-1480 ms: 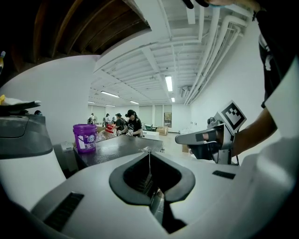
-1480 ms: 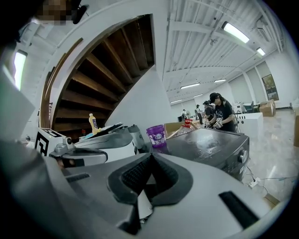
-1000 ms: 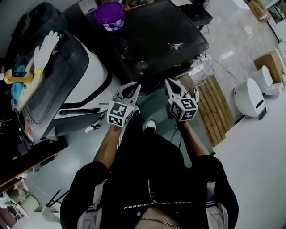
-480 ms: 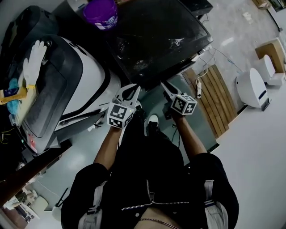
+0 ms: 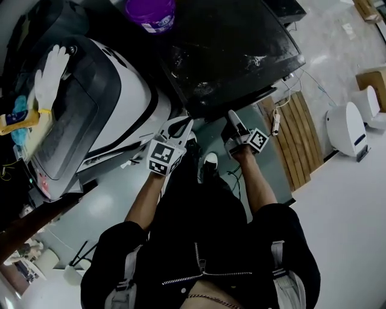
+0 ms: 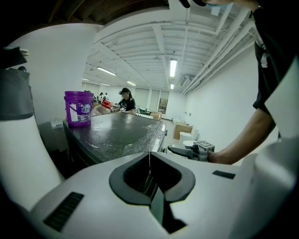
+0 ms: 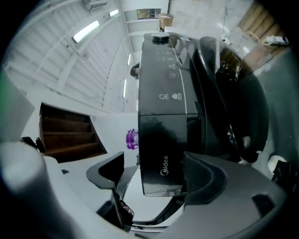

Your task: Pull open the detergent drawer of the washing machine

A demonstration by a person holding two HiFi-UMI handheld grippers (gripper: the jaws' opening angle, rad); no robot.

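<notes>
The black washing machine (image 5: 235,48) stands in front of me, a purple bucket (image 5: 151,13) on its wet top. In the right gripper view its dark front lies sideways, and the detergent drawer (image 7: 163,154) with a white logo sits in front of the jaws. My right gripper (image 7: 156,163) is rolled onto its side at the machine's front edge (image 5: 232,114). Its jaws have just been opening, stand wide apart and press on nothing. My left gripper (image 5: 184,125) hangs beside it, jaws shut and empty (image 6: 149,156). The head view hides the drawer.
A white and grey machine (image 5: 90,102) stands at the left with a white glove (image 5: 48,75) on its lid. To the right lie a wooden slatted board (image 5: 289,133), a power strip (image 5: 276,124) and a white rounded appliance (image 5: 347,130). A person (image 6: 125,99) works far behind.
Both grippers have sunk toward the washing machine's front. The right gripper has rolled onto its side and its jaws have gone from shut to wide open.
</notes>
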